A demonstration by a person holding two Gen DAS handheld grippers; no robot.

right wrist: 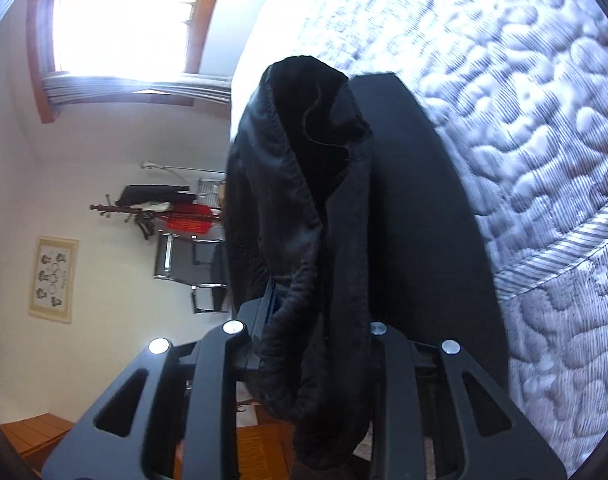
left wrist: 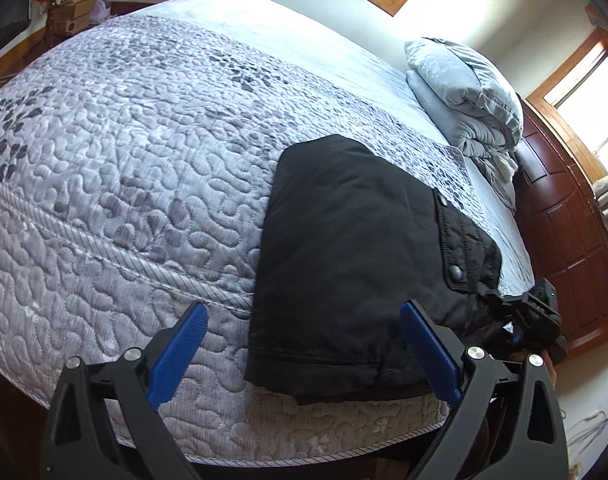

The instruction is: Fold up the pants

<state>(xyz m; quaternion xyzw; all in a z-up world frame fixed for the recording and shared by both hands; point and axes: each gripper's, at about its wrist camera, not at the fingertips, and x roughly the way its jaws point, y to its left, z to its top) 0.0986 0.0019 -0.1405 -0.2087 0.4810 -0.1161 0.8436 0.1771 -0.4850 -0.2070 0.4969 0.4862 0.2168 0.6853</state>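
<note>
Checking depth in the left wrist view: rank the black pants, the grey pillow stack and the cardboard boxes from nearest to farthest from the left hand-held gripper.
1. Black pants: folded on the bed, just ahead of the left hand-held gripper, toward its right finger.
2. Grey pillow stack: beyond the pants, at the bed's right end by the headboard.
3. Cardboard boxes: past the bed's far side, top left corner.
</note>
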